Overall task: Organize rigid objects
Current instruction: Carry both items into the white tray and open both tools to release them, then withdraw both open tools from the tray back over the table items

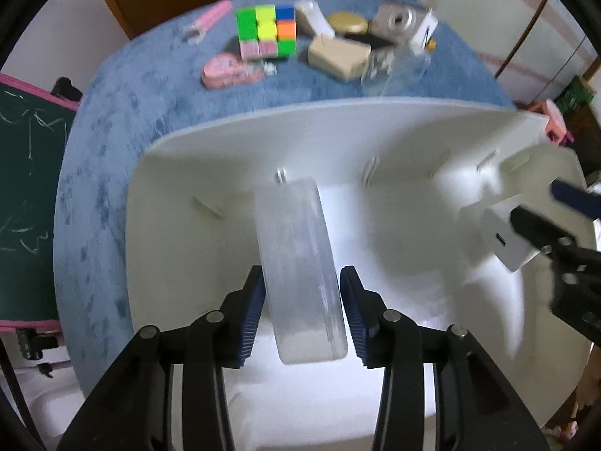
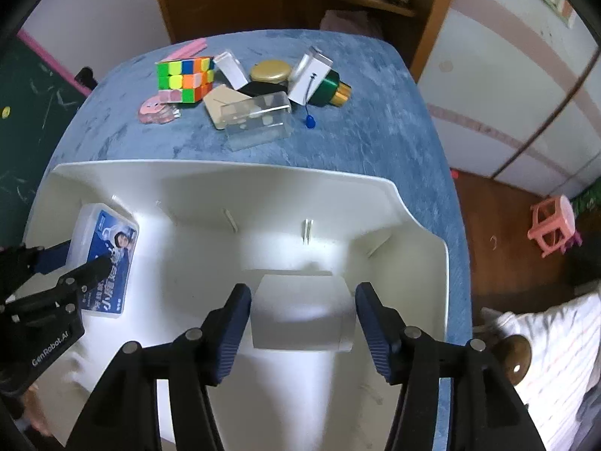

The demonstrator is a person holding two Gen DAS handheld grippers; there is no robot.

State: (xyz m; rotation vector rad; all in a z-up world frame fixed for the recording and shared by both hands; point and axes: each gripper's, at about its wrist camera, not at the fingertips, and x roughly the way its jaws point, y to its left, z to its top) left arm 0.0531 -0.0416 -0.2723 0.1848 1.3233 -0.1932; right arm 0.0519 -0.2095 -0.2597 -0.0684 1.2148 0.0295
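Note:
A white bin (image 1: pixel 233 139) (image 2: pixel 225 173) sits at the near end of the blue-covered table. My left gripper (image 1: pixel 302 315) is inside the bin, its jaws open around a flat clear plastic case (image 1: pixel 300 263) standing on edge; the left pad touches it, the right pad stands slightly apart. The case, with a blue printed label, also shows in the right wrist view (image 2: pixel 103 251). My right gripper (image 2: pixel 302 323) is open inside the bin on either side of a white box (image 2: pixel 300 315), not touching it. That box shows in the left wrist view (image 1: pixel 503 236).
Beyond the bin lie a Rubik's cube (image 2: pixel 186 79), a tan box (image 2: pixel 221 103), a clear plastic box (image 2: pixel 259 120), a white box (image 2: pixel 311 75), a gold lid (image 2: pixel 270 71), a green-and-gold cylinder (image 2: pixel 332 92), a pink item (image 2: pixel 157 111) and a silver camera (image 1: pixel 398 22). A chalkboard (image 1: pixel 22 188) stands on the left.

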